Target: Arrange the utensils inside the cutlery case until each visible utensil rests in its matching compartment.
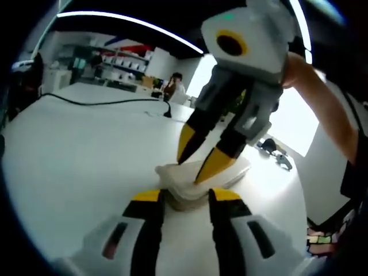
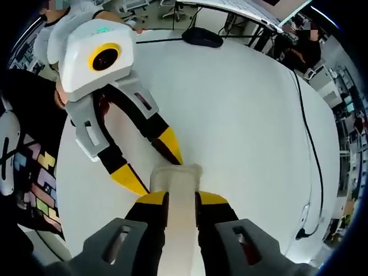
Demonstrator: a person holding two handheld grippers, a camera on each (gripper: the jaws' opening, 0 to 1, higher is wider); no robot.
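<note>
I have the cutlery case gripped by its near end in my right gripper, jaws narrowed onto its sides. The case lies flat on the white table. At the case's far end, my left gripper sits with yellow tips parted either side of that end; in the left gripper view the case lies just beyond my left gripper.

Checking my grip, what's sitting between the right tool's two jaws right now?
The cutlery case, a pale tray end, lies between the jaws in the right gripper view.
</note>
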